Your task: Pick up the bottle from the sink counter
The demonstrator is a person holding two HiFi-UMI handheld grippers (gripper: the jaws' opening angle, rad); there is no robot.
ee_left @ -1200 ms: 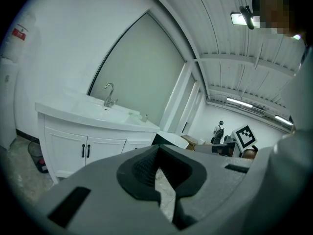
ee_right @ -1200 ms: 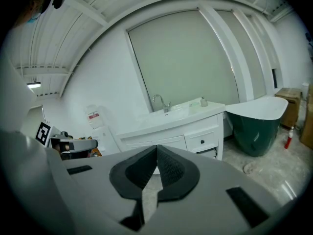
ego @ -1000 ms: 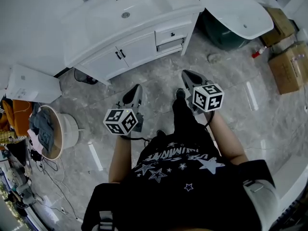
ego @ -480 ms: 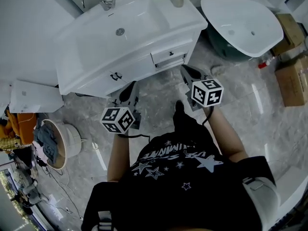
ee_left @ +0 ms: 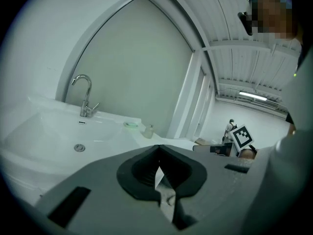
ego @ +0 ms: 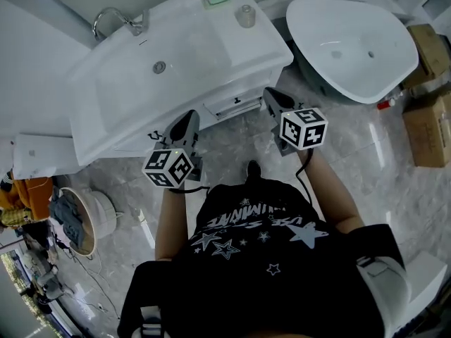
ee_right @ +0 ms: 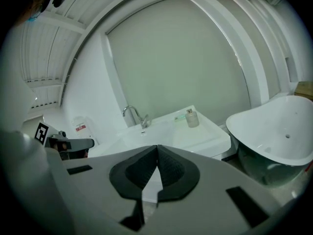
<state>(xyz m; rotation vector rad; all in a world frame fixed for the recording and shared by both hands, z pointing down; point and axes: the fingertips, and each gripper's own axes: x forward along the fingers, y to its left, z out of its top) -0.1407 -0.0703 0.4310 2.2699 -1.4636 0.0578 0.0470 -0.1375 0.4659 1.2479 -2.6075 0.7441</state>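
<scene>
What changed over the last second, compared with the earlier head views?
The person walked up to the sink counter, so the left tongs and right tongs are now just before its front edge. Nothing was taken or released. Both tongs are shut and empty. The bottle stays untouched on the counter.

Sink counter (ego: 211,48), 11 o'clock: white, glossy, smooth. Faucet (ego: 136,25): polished chrome metal. Bathtub (ego: 352,41), 1 o'clock: glossy white. Floor (ego: 366,167): grey marbled tile, polished, lights reflected. Cardboard boxes (ego: 428,125), 3 o'clock: matt brown. Bottle (ego: 245,15): translucent, frosted look. Left gripper (ee_left: 157,151): matt grey plastic; pads (ee_left: 139,173) black, ribbed.
</scene>
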